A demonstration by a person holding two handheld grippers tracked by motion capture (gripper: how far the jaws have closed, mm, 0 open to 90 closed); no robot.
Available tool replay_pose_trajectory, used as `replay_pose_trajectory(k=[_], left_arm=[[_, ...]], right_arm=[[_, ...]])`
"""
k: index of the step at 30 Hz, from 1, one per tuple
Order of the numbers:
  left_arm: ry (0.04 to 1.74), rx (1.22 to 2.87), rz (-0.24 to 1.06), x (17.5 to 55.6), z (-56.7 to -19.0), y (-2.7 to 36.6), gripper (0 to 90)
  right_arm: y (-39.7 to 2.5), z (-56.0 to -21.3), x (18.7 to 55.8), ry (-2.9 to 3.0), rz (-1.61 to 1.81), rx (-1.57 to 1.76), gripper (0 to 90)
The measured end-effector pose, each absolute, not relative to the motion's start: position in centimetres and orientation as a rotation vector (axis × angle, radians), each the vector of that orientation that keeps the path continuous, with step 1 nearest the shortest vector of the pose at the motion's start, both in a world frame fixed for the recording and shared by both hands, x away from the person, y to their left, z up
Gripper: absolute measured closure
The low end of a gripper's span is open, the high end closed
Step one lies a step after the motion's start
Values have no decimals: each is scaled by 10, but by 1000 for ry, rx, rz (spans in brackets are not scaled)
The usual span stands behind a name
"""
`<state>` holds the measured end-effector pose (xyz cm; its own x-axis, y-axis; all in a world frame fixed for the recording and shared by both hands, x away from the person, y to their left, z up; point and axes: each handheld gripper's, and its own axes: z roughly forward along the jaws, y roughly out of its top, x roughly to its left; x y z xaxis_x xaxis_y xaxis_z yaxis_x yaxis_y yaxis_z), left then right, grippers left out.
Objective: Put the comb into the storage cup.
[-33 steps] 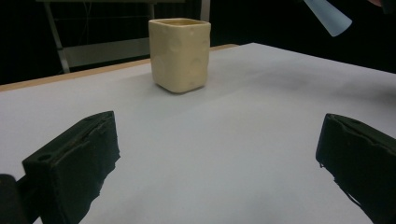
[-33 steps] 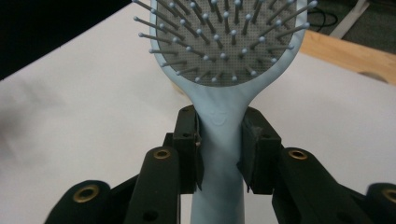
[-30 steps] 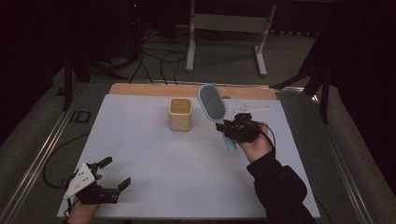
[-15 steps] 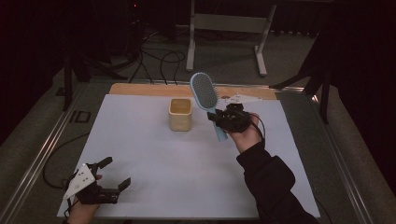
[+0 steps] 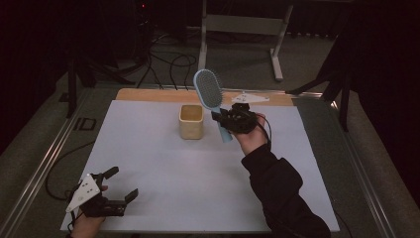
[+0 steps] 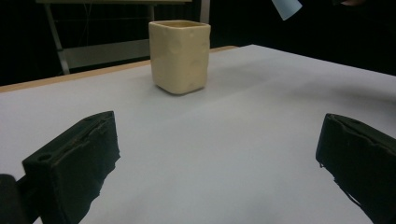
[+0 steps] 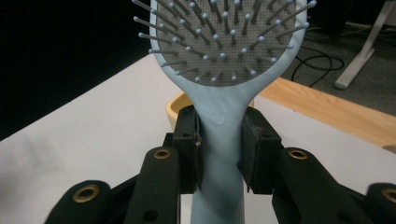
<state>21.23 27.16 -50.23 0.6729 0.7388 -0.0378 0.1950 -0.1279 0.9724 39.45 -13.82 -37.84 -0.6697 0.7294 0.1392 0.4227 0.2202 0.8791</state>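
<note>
A light blue hairbrush is held up above the table, head up and tilted left, beside the yellow square cup. My right gripper is shut on its handle; in the right gripper view the jaws clamp the handle below the bristled head, with the cup's rim behind it. My left gripper rests at the near left corner of the white table top, open with nothing in it. In the left gripper view the cup stands ahead between the wide-apart jaws, and the brush handle tip hangs at top right.
A wooden strip runs along the table's far edge. A metal stand and cables lie on the floor beyond. Metal rails line the table's sides.
My right gripper has carried the brush left and raised it more upright, bringing it closer to the cup. The left gripper has stayed put.
</note>
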Motion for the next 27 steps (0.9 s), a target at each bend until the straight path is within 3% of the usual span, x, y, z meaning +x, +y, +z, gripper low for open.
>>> replay_pose_trajectory(k=[27], left_arm=[[764, 1665, 552, 211, -501, 273, 0]], right_arm=[[-103, -367, 421, 2107, 1527, 987, 707]])
